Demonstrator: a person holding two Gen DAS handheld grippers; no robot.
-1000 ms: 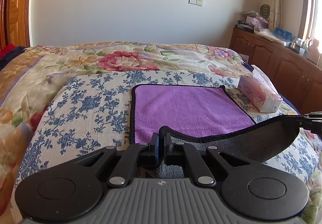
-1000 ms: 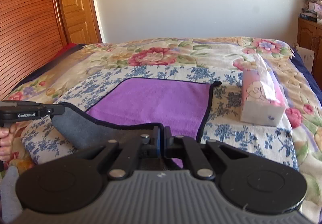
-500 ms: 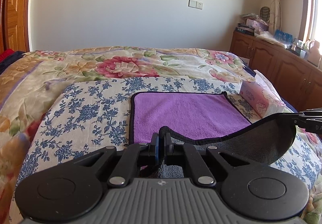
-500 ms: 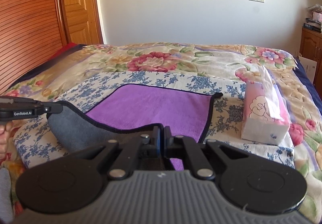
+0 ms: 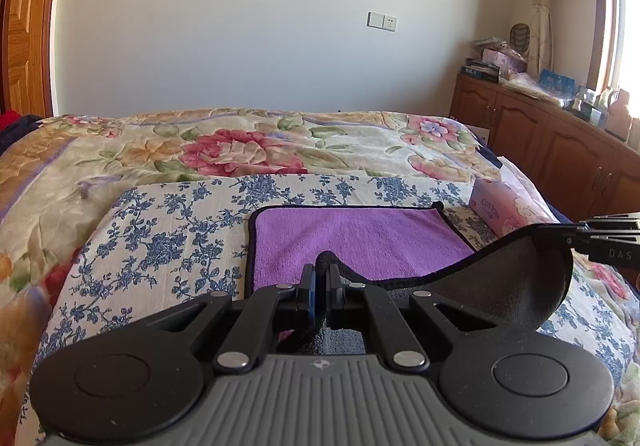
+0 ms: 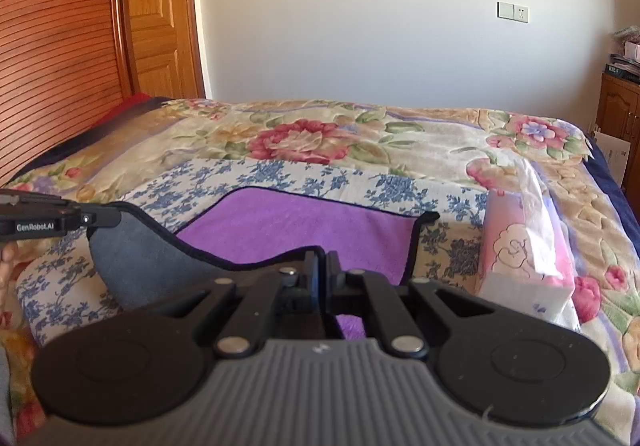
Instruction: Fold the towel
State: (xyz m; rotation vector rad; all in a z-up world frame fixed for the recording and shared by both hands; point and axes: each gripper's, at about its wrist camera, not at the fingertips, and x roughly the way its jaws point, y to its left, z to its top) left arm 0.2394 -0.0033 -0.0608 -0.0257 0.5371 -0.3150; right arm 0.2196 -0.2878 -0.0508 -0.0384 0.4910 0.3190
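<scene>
A purple towel (image 5: 352, 238) with a black hem and a grey underside lies on a blue-flowered cloth (image 5: 168, 230) on the bed. Its near edge is lifted. My left gripper (image 5: 320, 270) is shut on the near left corner of the towel. My right gripper (image 6: 322, 260) is shut on the near right corner of the towel (image 6: 296, 230). The lifted edge hangs between them and shows its grey side (image 5: 508, 286) (image 6: 140, 258). Each gripper shows at the edge of the other's view, the right one in the left wrist view (image 5: 600, 242) and the left one in the right wrist view (image 6: 60, 219).
A pink tissue pack (image 5: 504, 205) (image 6: 524, 250) stands on the bed just right of the towel. A floral quilt (image 5: 240, 149) covers the bed beyond. A wooden cabinet (image 5: 552, 137) runs along the right wall, a wooden door (image 6: 160, 13) at the left.
Both grippers have risen and moved forward with the towel's near edge. The lifted grey fold has come further over the purple side.
</scene>
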